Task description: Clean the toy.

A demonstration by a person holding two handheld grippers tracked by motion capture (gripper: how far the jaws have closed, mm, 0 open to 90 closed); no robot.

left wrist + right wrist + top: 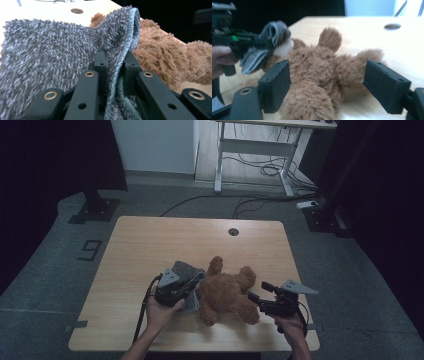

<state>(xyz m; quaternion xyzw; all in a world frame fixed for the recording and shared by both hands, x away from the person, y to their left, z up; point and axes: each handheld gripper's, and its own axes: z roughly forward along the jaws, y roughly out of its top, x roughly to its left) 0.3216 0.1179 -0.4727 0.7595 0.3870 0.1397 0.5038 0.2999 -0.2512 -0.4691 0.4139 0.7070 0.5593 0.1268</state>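
Left gripper (113, 65) jaws clamped on grey cloth (45, 57) fold, cloth partly hiding bear's (225, 292) head; right gripper (327, 85) jaws wide apart near bear's legs; bear lies mid-surface (150, 245), face hard to make out.

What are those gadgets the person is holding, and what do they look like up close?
Each is a hand-held black gripper: the left gripper and right gripper have two flat black jaws with ridged pads, brass-ringed screw holes, and a grey three-cornered plate on top. A black cable trails from the left gripper, which also shows a small green light. The forearms are bare.
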